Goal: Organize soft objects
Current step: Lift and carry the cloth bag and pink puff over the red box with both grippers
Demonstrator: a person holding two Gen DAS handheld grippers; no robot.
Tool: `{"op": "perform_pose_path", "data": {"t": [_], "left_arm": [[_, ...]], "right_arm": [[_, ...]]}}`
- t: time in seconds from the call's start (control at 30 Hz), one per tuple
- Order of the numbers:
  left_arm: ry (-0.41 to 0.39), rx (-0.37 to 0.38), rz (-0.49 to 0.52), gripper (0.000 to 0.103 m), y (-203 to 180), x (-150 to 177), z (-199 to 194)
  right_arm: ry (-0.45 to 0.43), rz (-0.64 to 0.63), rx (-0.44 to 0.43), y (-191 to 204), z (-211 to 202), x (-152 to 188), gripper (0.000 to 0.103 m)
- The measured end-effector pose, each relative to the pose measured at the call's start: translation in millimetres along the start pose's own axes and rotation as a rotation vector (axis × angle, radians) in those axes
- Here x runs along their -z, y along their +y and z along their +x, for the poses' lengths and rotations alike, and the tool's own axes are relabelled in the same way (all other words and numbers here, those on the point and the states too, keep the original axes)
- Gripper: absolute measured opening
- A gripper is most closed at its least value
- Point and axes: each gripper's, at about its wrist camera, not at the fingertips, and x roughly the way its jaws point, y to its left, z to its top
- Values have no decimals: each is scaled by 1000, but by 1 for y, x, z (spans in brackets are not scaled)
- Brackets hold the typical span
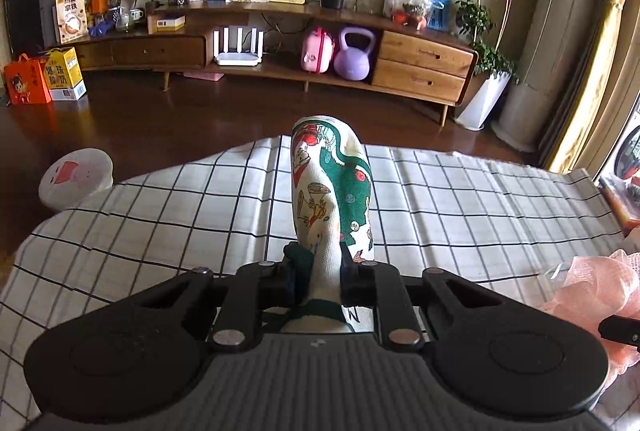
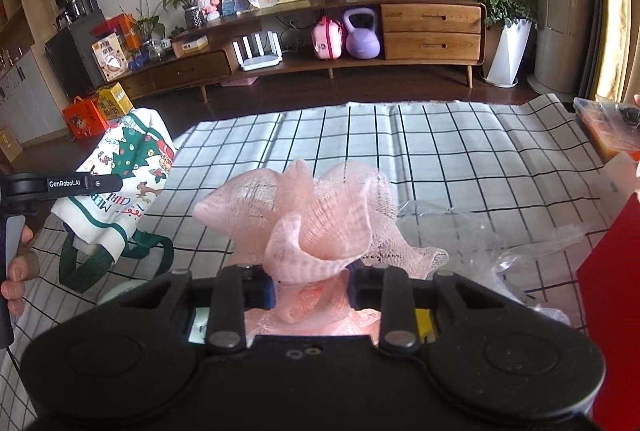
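Each gripper is clamped on one soft item, left gripper (image 1: 324, 271) pinching the Christmas tote bag (image 1: 332, 191), right gripper (image 2: 312, 285) squeezing the pink mesh sponge (image 2: 308, 215), likely for lifting off the bench (image 2: 460, 151).

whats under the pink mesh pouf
Under the pink mesh pouf shows the checked cloth and crinkled clear plastic beside it; directly beneath is hidden by the mesh.

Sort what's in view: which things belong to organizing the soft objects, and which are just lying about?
In the job:
- Christmas-print cloth bag, clamped in the left gripper
- pink mesh bath pouf, clamped in the right gripper

Lying about:
- clear plastic wrap
- purple kettlebell
- white router
- checked cloth, the work surface
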Motion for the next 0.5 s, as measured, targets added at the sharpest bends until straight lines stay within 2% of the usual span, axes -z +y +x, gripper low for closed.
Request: {"op": "perform_pose_path", "data": {"t": [0.5], "left_arm": [[-68,44,6,17,-7,-11,-96]], "right_arm": [[-109,-15,-54,8,-97,-5,30]]}}
